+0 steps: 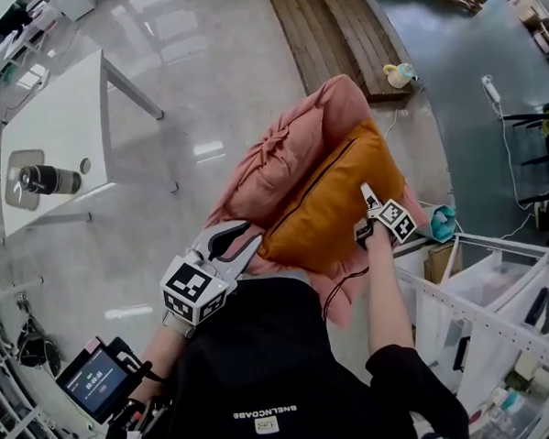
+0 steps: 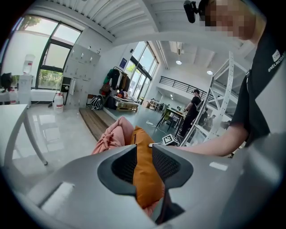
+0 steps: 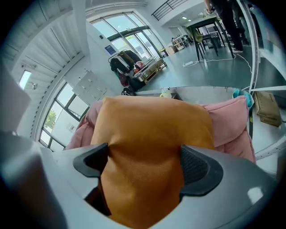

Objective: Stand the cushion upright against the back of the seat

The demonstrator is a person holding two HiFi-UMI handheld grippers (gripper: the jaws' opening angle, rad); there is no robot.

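1. Settling the orange cushion (image 1: 333, 202) against the back of the pink seat (image 1: 280, 159) looks like the step in hand. The left gripper (image 1: 242, 246) has its jaws pinching the cushion's near-left corner, and the right gripper (image 1: 366, 209) has its jaws squeezing a thick fold at the right.
2. Next, probably: confirm it stands, then let go.
3. Only the left gripper view shows it edge-on and upright.
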